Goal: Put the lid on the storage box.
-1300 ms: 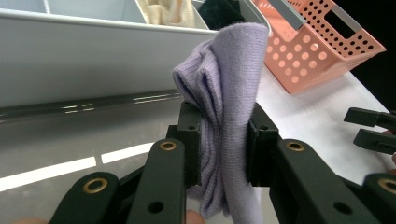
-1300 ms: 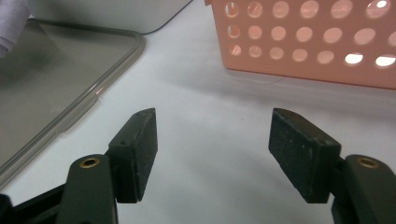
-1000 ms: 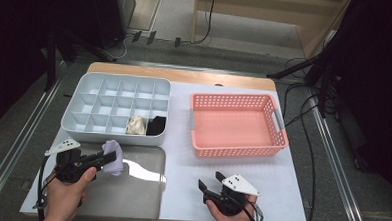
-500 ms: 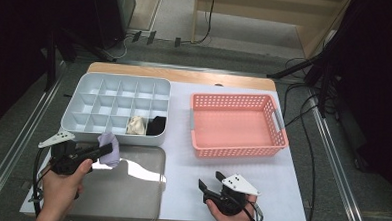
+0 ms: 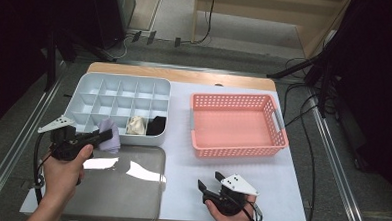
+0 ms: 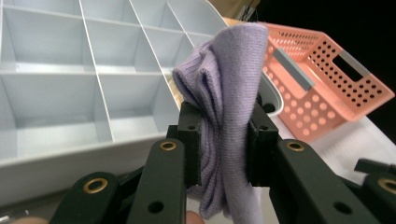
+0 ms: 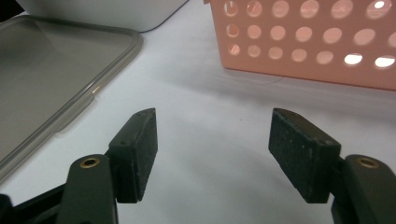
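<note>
My left gripper [image 5: 103, 136] is shut on a folded lilac cloth [image 5: 109, 133], held just over the near edge of the white divided box [image 5: 84, 93]. In the left gripper view the lilac cloth [image 6: 224, 107] bulges up between the two black pads [image 6: 191, 140] and hangs below them. Two compartments in the box's front row hold a cream cloth [image 5: 136, 125] and a black cloth [image 5: 157, 125]. My right gripper [image 5: 208, 183] rests low on the white table near the front edge; its jaws stand open [image 7: 212, 144] with nothing between them.
A pink perforated basket [image 5: 235, 142] stands empty at the right of the box, its wall [image 7: 303, 51] close ahead of the right gripper. A clear grey lid [image 5: 115, 187] lies flat at the front left. Cables trail on the floor beyond the table.
The left gripper has carried the lilac cloth up and away from the lid toward the box's front row. The right gripper has stayed where it was.
</note>
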